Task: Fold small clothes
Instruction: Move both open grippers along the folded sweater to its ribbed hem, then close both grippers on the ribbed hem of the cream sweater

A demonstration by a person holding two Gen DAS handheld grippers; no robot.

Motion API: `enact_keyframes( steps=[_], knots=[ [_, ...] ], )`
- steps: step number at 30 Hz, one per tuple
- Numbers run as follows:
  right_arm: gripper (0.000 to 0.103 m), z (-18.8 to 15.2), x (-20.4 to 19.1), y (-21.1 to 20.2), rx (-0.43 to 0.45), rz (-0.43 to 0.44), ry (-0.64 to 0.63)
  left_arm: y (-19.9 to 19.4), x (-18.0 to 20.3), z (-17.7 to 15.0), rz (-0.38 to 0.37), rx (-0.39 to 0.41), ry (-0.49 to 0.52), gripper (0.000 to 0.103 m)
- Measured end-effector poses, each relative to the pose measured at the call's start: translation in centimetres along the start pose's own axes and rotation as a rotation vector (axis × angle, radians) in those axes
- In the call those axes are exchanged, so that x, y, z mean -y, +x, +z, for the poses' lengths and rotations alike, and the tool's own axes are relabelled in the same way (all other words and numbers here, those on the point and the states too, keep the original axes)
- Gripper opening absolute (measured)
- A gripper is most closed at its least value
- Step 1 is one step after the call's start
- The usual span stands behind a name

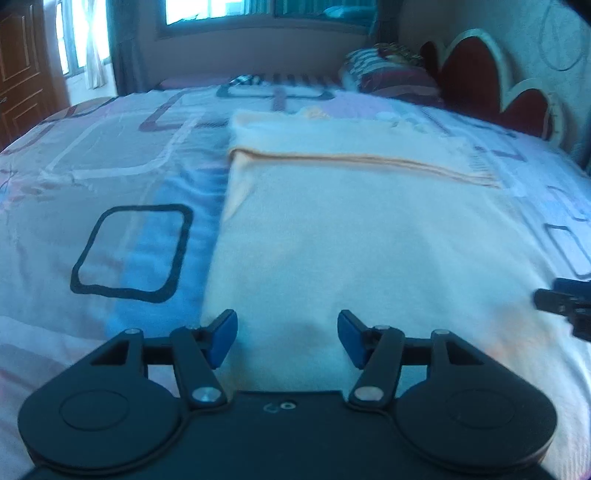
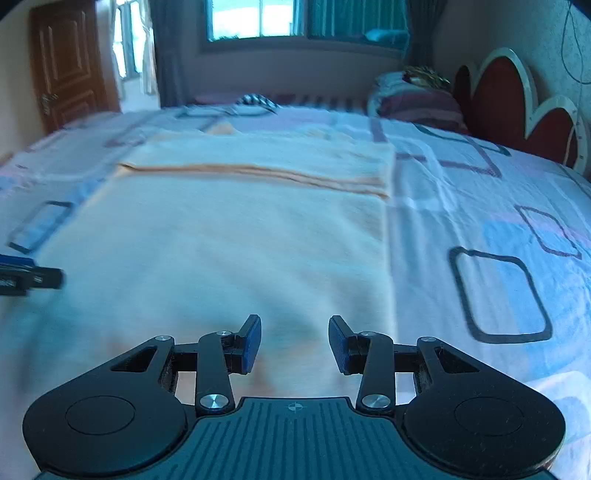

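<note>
A pale cream cloth (image 1: pixel 351 229) lies flat on the bed, its near part folded over so that an orange-trimmed edge (image 1: pixel 362 162) runs across it. It also shows in the right wrist view (image 2: pixel 236 236). My left gripper (image 1: pixel 287 338) is open and empty, just above the cloth's near left part. My right gripper (image 2: pixel 294 341) is open and empty, above the cloth's near right part. Each gripper shows at the edge of the other's view: the right one (image 1: pixel 565 306) and the left one (image 2: pixel 29 277).
The bed sheet (image 1: pixel 110 177) is patterned with squares. Pillows (image 1: pixel 388 74) and a red headboard (image 1: pixel 480 81) stand at the far right. A wooden door (image 2: pixel 66 62) and windows (image 2: pixel 258 18) are at the back.
</note>
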State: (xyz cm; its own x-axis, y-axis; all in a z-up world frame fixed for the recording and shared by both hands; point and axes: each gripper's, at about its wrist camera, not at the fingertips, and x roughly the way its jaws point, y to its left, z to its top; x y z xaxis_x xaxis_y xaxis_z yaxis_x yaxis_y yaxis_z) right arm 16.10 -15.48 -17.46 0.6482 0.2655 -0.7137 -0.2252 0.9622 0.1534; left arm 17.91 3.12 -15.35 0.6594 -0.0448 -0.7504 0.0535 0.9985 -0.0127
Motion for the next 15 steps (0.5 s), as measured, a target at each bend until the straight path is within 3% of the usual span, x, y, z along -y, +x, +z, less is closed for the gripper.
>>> enact_keyframes(
  steps=[4, 8, 11, 15],
  knots=[
    [0.040, -0.7, -4.6, -1.8, 0.015, 0.079, 0.009, -1.0, 2.2, -1.6, -0.084, 0.001, 0.046, 0.059],
    [0.040, -2.5, -8.2, -1.9, -0.016, 0.083, -0.059, -1.3, 2.1, -4.2, -0.076, -0.017, 0.099, 0.059],
    [0.040, -4.8, -7.6, -2.4, -0.047, 0.031, -0.070, -2.5, -0.1, -5.9, -0.069, -0.010, 0.101, 0.061],
    [0.040, -7.3, -3.9, -4.7, -0.051, -0.070, -0.020, -4.3, -2.2, -7.6, -0.053, 0.000, 0.099, 0.062]
  ],
)
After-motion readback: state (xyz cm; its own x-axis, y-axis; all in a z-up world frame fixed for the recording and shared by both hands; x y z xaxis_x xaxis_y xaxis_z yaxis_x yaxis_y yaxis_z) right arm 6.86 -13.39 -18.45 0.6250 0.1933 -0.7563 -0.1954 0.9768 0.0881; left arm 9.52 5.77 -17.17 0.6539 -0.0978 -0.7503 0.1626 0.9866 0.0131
